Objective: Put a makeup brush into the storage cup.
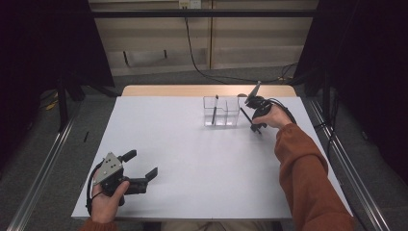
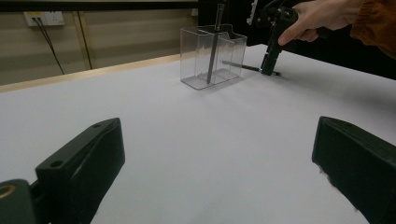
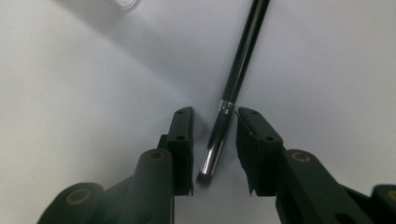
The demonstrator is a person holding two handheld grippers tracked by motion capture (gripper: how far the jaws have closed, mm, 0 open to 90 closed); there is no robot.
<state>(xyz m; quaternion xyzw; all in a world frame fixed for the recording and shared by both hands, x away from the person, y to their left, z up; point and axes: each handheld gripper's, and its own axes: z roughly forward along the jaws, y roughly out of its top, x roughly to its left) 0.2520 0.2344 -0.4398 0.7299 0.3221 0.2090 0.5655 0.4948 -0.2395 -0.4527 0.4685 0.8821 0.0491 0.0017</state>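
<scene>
A white table [image 1: 192, 163] fills the middle of the high view, with a person's hands coming in from its near edge. Toward the far side stands a clear plastic box [image 1: 221, 111] with two compartments; a thin dark stick [image 1: 214, 110] stands upright in its left compartment. Just to the right of the box, the right gripper [image 1: 255, 126] points down at the tabletop, held by a hand in an orange sleeve [image 1: 308, 178]. A slim black brush [image 3: 229, 100] lies flat on the table there, its silver collar and short bristles between the two jaws. The jaws stand close on either side of the collar with a narrow gap showing, so nothing is clenched yet. At the near left corner the left gripper [image 1: 143, 168] rests low over the table, its jaws spread wide and released, with bare tabletop between them
</scene>
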